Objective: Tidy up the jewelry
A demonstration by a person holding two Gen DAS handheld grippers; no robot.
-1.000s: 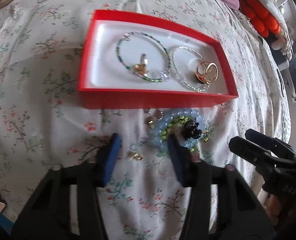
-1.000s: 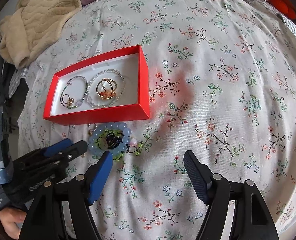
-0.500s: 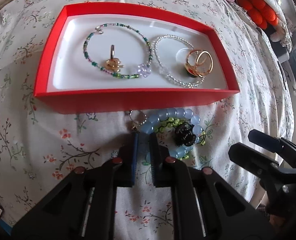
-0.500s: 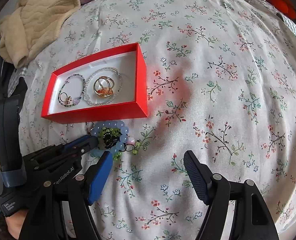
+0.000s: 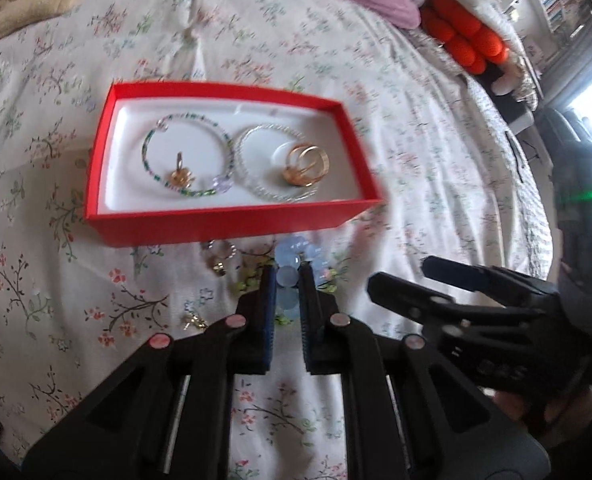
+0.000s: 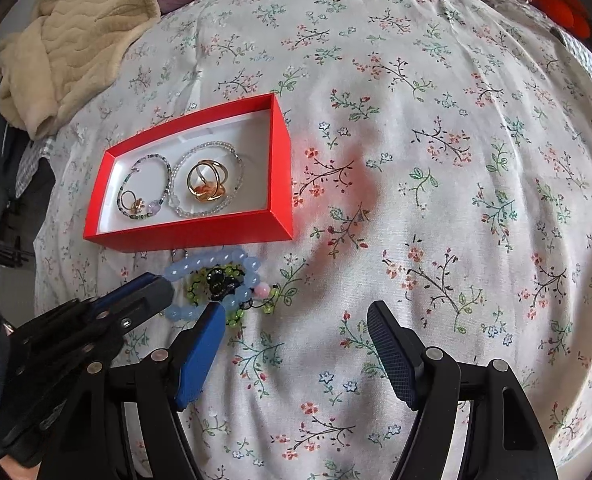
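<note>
Beads of the pale blue bracelet (image 5: 287, 276) are pinched between the nearly closed pads of the left gripper (image 5: 287, 280), presumably so the strand can be carried to the red box (image 5: 224, 224) just ahead of it, where two bracelets and rings already lie. The right gripper (image 6: 292, 344) is held wide and empty over the floral bedsheet (image 6: 436, 200), the bracelet just beyond its left finger. Compared with a second ago, the left jaws have been closed from a wide stance onto the beads, and the bracelet has been raised at one side.
</note>
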